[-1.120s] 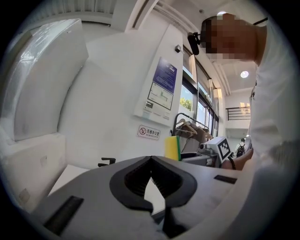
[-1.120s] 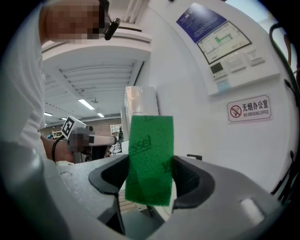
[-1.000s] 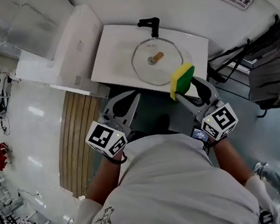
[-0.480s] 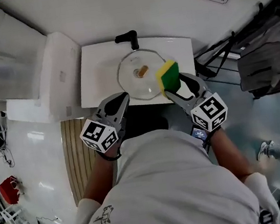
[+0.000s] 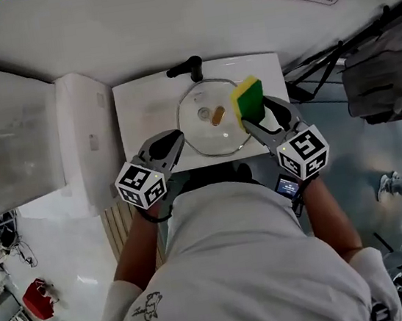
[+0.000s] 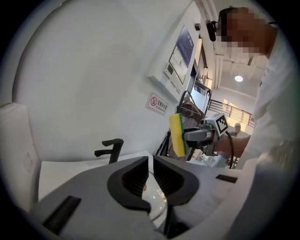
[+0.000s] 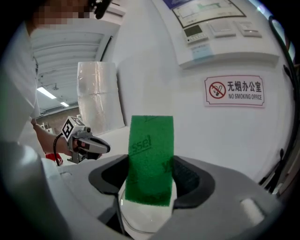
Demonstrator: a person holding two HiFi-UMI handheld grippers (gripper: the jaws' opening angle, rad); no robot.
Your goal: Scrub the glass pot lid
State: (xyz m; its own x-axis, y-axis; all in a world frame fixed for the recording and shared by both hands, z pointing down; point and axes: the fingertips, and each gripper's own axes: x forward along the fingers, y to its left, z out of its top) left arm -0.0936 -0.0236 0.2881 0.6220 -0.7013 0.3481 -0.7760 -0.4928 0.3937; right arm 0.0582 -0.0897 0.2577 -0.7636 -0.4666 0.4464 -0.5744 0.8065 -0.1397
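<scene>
Left hand-held gripper (image 5: 175, 137) and right hand-held gripper (image 5: 256, 121) have come forward over the sink (image 5: 135, 117), which holds the glass pot lid (image 5: 208, 129).
Right clamps the sponge (image 5: 248, 100); lettering on its green face shows only in the right gripper view. Left is empty, its jaws just opening a slit.

A white sign (image 7: 234, 91) on the wall, with a red crossed-out cigarette symbol, reads "无烟办公室" above "NO SMOKING OFFICE", the sponge (image 7: 150, 159) shows the letters "ssel" on its green face, and the wall panel (image 7: 206, 28) carries print too small to read.
</scene>
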